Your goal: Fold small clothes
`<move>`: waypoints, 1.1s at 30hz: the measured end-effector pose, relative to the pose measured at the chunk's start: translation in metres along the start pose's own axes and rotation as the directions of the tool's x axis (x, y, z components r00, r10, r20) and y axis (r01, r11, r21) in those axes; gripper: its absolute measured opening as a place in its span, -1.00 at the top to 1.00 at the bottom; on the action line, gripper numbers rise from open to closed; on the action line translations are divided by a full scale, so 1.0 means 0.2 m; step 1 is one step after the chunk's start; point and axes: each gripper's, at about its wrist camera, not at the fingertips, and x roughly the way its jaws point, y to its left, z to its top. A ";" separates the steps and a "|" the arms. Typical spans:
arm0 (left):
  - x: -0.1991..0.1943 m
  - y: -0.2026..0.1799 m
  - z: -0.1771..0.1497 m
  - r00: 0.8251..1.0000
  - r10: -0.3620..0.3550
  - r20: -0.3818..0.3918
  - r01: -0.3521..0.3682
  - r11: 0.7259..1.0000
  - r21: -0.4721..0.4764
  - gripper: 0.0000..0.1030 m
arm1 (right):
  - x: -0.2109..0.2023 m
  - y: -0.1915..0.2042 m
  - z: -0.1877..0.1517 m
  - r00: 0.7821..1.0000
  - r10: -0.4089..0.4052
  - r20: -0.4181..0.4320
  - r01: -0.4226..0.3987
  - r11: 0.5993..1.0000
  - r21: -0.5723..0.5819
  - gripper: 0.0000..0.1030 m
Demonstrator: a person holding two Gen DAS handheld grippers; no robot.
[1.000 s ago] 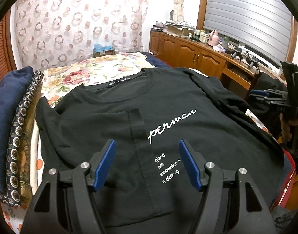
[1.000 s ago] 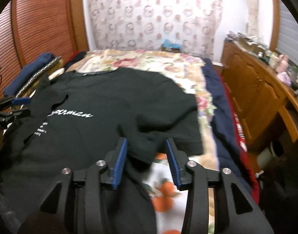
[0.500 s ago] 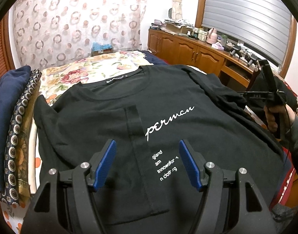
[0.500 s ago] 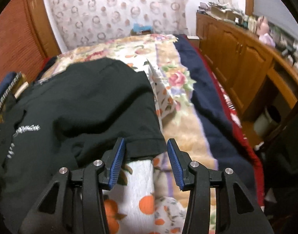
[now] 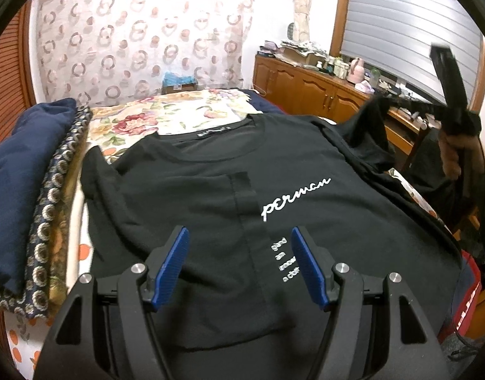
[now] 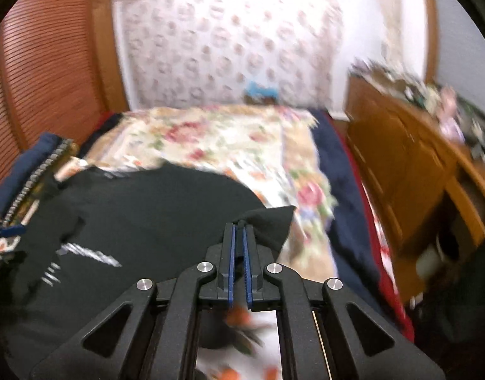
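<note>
Here, black t-shirt (image 5: 242, 190) flat beneath spread left fingers (image 5: 171, 264), its sleeve (image 6: 271, 221) pinched between just-closed right fingers (image 6: 231, 250).

Your left hand-held gripper (image 5: 239, 264) has a matt black plastic frame with two angled arms, each cut through by a triangular opening. Its fingers (image 5: 307, 267) carry ribbed blue pads on their inner faces. Four round silver screw heads mark the pivots. Your right hand-held gripper (image 6: 239, 226) is the same build: black frame, triangular cut-outs, four silver screws, blue ribbed pads. In the left wrist view your right hand (image 5: 451, 153) shows beside a dark grey sleeve at the picture's edge.
</note>
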 end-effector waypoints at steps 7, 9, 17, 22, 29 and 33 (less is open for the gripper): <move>-0.05 0.06 -0.03 1.000 0.017 0.014 -0.017 1.000 -0.024 -0.30 | 0.08 0.48 0.25 0.984 0.179 0.021 -0.174 0.973 -0.150 0.73; -0.05 0.07 -0.03 1.000 0.016 0.018 -0.016 1.000 -0.026 -0.30 | 0.10 0.54 0.24 0.983 0.182 0.016 -0.176 0.969 -0.173 0.52; -0.04 0.08 -0.04 1.000 0.007 0.014 -0.007 0.999 -0.036 -0.30 | 0.22 0.39 0.06 0.994 0.079 -0.080 -0.087 0.991 -0.106 0.38; -0.03 0.08 -0.04 1.000 0.005 0.010 -0.005 0.999 -0.033 -0.30 | 0.30 0.40 -0.08 0.984 0.090 -0.153 -0.105 0.990 -0.093 0.38; -0.05 0.10 -0.06 1.000 0.020 0.011 -0.019 0.999 -0.046 -0.30 | 0.47 0.44 -0.17 0.966 0.081 -0.245 -0.098 0.993 -0.060 0.38; -0.07 0.10 -0.08 0.999 0.027 0.016 -0.026 0.998 -0.049 -0.30 | 0.45 0.44 -0.19 0.963 0.126 -0.239 -0.144 0.988 -0.061 0.95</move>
